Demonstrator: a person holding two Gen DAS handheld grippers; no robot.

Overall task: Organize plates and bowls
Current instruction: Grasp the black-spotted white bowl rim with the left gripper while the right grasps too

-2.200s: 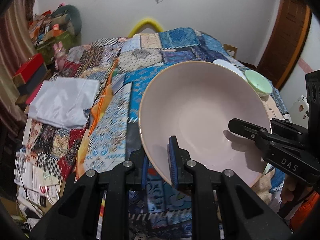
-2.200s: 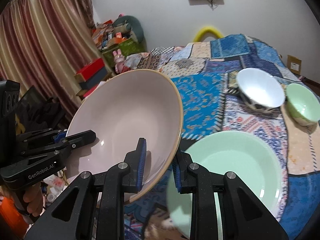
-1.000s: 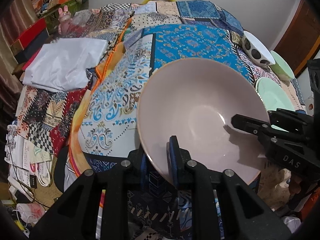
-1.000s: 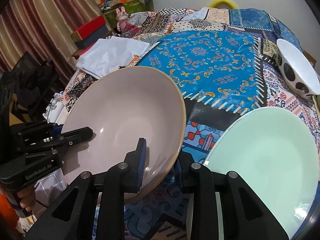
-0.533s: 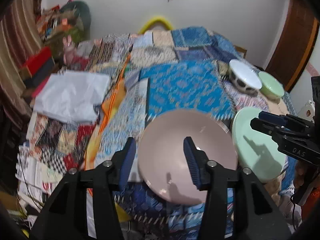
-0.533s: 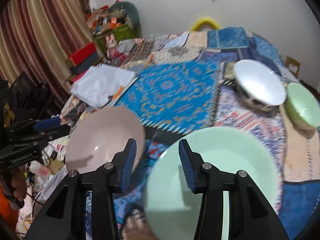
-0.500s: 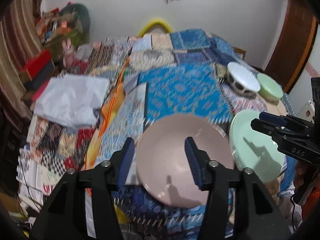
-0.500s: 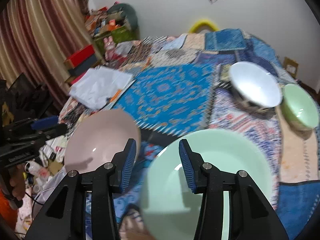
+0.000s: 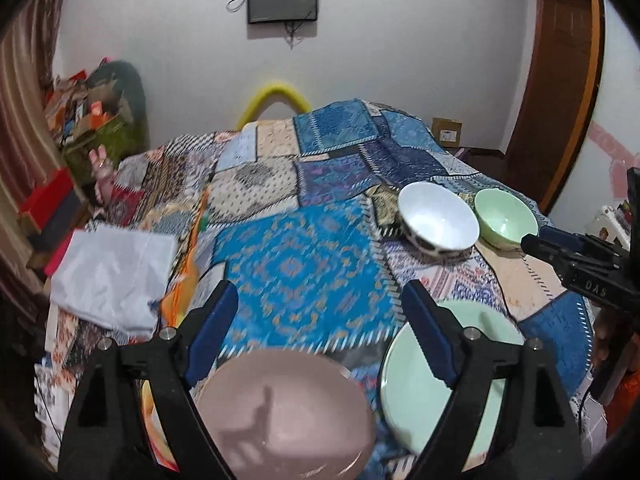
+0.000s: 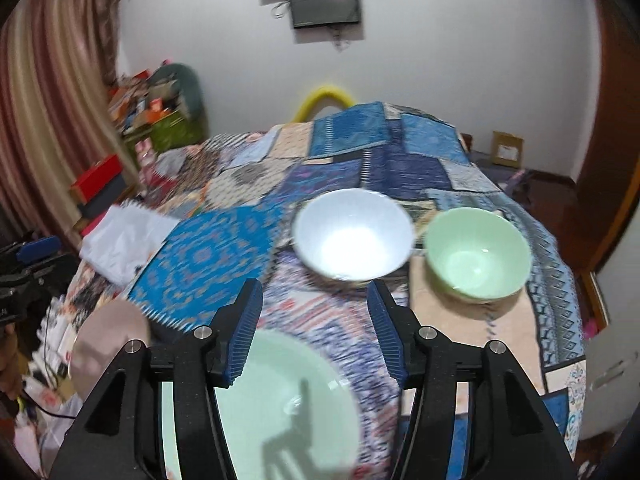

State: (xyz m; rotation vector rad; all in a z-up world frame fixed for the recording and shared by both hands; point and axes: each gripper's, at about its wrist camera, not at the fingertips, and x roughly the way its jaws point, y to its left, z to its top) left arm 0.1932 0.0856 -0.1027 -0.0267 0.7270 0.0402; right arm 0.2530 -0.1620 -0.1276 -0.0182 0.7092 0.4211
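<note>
While both claws part with nothing between pads, we judge next pick is white bowl [image 10: 354, 236]. Left gripper [image 9: 320, 320] empty above pink plate [image 9: 286, 412] at bed's [image 9: 304, 264] near edge; right gripper [image 10: 314, 326] over green plate [image 10: 280, 404]. We approach rim squarely, avoid green bowl [image 10: 478, 254] just beside.

A plain white wall [image 9: 400, 60] carries a dark wall-mounted screen [image 9: 282, 0]. A brown wooden door [image 9: 560, 92] stands at right, striped pinkish curtains [image 10: 48, 100] at left, above cluttered boxes [image 10: 156, 116].
</note>
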